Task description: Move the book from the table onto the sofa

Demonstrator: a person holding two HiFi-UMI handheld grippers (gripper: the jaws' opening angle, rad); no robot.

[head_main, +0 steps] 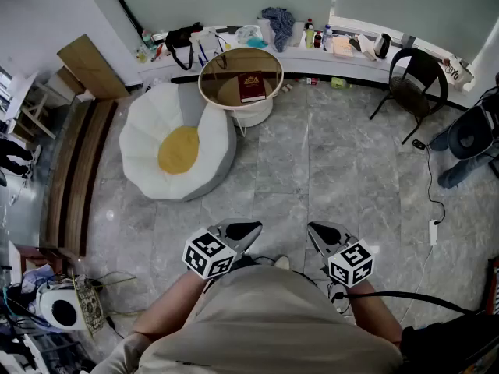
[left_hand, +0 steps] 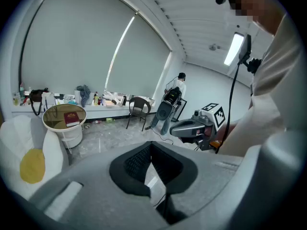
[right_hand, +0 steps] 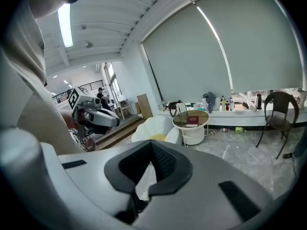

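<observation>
Task not yet begun: left gripper and right gripper clenched, empty, near torso. Book on table, well away, beside sofa. Next: approach table.

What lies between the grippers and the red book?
Only bare grey floor tiles up to the round table, seen in the head view; the white sofa sits left of that stretch.

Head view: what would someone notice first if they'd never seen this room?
Probably the sofa, shaped like a fried egg, white with a yellow middle, on the floor at the left. Next, the red book lying on the round table just beside it. At the bottom, the left gripper and right gripper are shut and empty, close to the person.
</observation>
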